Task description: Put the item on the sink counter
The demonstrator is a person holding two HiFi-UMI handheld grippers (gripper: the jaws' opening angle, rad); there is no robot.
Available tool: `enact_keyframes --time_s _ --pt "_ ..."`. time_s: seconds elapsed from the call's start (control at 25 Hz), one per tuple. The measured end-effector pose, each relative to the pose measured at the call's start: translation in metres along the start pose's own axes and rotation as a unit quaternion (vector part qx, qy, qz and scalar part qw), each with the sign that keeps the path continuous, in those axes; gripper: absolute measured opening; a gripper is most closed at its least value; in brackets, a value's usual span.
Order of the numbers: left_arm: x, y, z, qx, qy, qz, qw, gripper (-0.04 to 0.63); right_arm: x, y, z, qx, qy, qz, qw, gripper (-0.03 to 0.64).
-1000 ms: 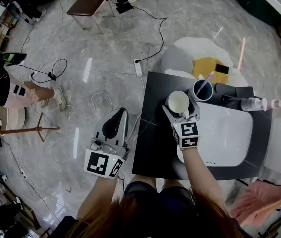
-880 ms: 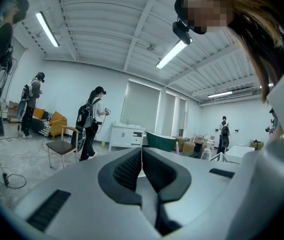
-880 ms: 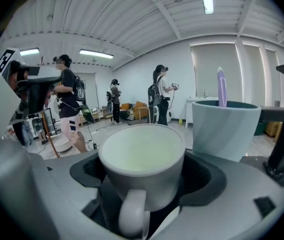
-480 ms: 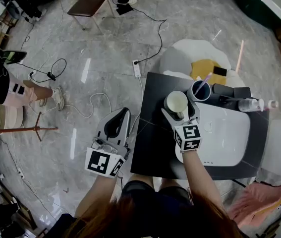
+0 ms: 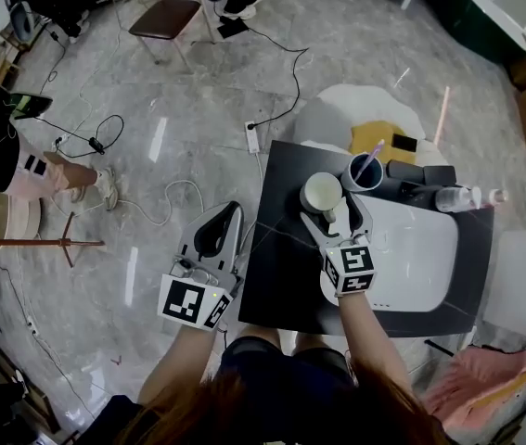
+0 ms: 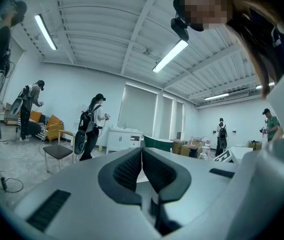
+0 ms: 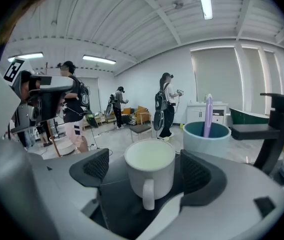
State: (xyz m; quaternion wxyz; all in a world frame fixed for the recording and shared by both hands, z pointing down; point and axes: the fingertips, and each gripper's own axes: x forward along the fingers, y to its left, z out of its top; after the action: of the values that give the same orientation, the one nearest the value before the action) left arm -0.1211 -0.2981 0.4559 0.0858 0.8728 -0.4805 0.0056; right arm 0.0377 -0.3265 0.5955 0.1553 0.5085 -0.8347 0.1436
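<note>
Left gripper [image 5: 224, 213]: lower left of centre in the head view, off the counter's [image 5: 276, 276] edge and over the floor. Its jaws are pressed together with nothing between them.

Right gripper [image 5: 338, 219]: centre of the head view, over the counter. Its jaws are spread wide, with a gap on each side of the mug.

Mug [image 7: 150, 170]: upright on the dark counter, just left of the basin [image 5: 420, 248], with the handle turned back toward the gripper. It sits between the jaws but neither touches it.

Change: a second ago the jaws reached further up around the mug. Now the gripper has drawn back toward the person, so the mug stands nearer the jaw tips.

Meaning: the mug looks set down and let go, so the placing seems done. Only pulling clear remains.

Care: a straight pull back should clear the handle, while a sideways swing could clip it.

Beyond: a cup [image 5: 365, 172] holding a toothbrush stands just beside the mug, toward the upper right. The tap [image 5: 420, 176] is further right.
</note>
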Motion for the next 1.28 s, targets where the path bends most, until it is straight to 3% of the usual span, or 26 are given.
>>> enact_keyframes --time_s 0.28,0.44,0.92,1.28 --pt "-0.010 -0.012 0.020 0.006 -0.018 0.004 0.9998 0.023 -0.033 0.006 0.027 -0.007 -0.026 0.007 1.000 0.430" --pt "-0.020 -0.023 0.037 0.010 -0.029 0.007 0.9995 0.023 -0.055 0.009 0.049 -0.009 -0.044 0.006 0.999 0.375" --pt "-0.050 -0.064 0.084 0.033 -0.063 0.012 0.9974 0.023 -0.130 0.018 0.122 -0.029 -0.106 -0.013 0.994 0.030" --pt "-0.068 -0.081 0.114 0.046 -0.087 0.021 0.9949 0.023 -0.180 0.026 0.169 -0.007 -0.159 0.009 0.987 0.017"
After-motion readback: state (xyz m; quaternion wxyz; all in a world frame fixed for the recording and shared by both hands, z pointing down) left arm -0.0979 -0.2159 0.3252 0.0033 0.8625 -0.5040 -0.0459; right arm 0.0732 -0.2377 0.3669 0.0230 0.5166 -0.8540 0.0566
